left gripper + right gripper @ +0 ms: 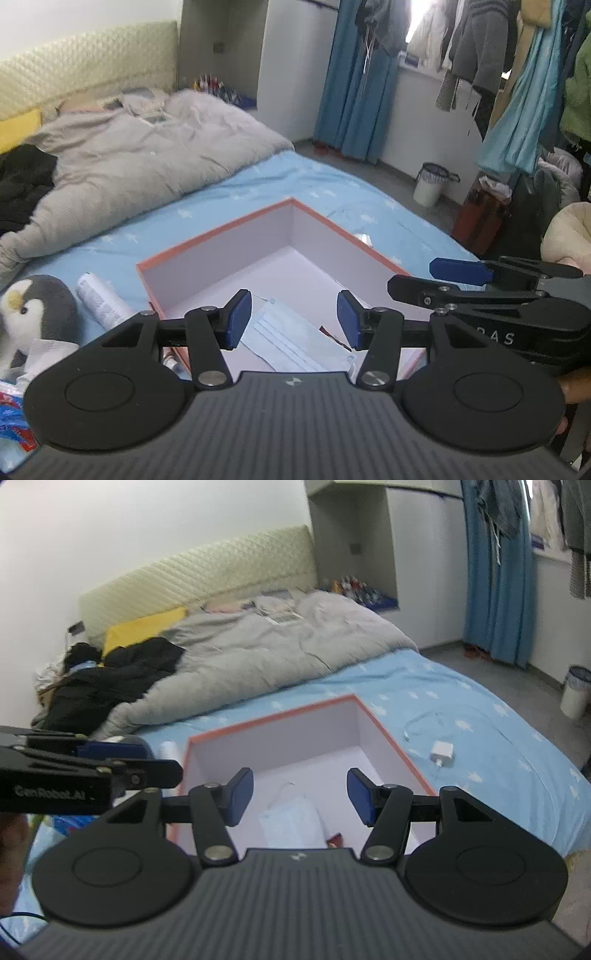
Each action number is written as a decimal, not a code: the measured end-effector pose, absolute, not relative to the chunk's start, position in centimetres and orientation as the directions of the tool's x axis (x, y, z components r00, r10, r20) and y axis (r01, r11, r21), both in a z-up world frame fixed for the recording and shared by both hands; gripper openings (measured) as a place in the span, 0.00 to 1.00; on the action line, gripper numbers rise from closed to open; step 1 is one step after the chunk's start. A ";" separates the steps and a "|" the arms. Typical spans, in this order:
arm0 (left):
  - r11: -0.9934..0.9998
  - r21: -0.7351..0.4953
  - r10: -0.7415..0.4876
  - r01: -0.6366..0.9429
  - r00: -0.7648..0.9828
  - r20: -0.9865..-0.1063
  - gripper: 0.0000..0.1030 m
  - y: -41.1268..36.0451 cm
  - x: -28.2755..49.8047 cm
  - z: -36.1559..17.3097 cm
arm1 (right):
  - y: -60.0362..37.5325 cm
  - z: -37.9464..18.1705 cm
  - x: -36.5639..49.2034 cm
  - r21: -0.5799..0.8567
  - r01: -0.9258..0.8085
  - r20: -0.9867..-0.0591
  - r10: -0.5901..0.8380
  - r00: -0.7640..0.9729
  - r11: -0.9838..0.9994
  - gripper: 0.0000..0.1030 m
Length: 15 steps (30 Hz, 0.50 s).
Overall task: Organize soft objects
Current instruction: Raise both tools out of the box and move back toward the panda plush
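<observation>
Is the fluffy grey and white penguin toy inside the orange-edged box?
No, the grey and white penguin plush toy sits on the blue bedsheet outside the orange-rimmed white box.

Pale blue pleated face mask (pixel 295 339), lying flat and slightly askew on the white floor of the open orange-rimmed box (pixel 221 230), below and just beyond both sets of parted jaws, gripped by neither. Grey-and-white plush penguin (pixel 35 314) upright on the blue sheet, outside the box, far left of the left jaws.
</observation>
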<state>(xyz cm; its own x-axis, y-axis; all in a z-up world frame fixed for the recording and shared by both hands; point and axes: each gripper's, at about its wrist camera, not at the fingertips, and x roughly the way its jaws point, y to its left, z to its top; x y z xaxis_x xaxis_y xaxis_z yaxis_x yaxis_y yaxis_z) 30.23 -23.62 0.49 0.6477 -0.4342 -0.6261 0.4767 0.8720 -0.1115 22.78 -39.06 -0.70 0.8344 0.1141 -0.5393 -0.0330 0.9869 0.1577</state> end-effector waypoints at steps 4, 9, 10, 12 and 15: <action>0.880 -0.117 -0.435 0.461 0.680 -0.590 0.56 -21.5 27.5 1.2 | -37.6 0.3 21.1 0.163 -0.075 -0.498 0.148 0.854 0.984 0.57; 0.891 -0.118 -0.427 0.439 0.720 -0.548 0.56 -18.6 24.2 2.1 | -35.5 1.0 18.9 0.162 -0.116 -0.455 0.178 0.873 0.980 0.58; 0.893 -0.125 -0.427 0.433 0.723 -0.543 0.56 -18.0 23.6 2.2 | -35.1 1.0 18.5 0.162 -0.123 -0.448 0.185 0.875 0.979 0.58; 0.894 -0.136 -0.430 0.428 0.728 -0.535 0.56 -16.8 22.6 2.3 | -34.2 1.1 17.7 0.169 -0.140 -0.438 0.201 0.876 0.976 0.58; 0.907 -0.149 -0.410 0.394 0.741 -0.532 0.56 -15.0 21.1 2.0 | -32.8 1.0 16.7 0.169 -0.174 -0.425 0.231 0.875 0.970 0.61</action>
<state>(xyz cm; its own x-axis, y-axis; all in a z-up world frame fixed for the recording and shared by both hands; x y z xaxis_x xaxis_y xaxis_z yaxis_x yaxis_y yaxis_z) 21.13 -14.97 2.03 0.7407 -0.4099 -0.5323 0.3944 0.9067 -0.1494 16.72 -32.79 1.05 0.8753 0.2306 -0.4252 -0.1736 0.9702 0.1687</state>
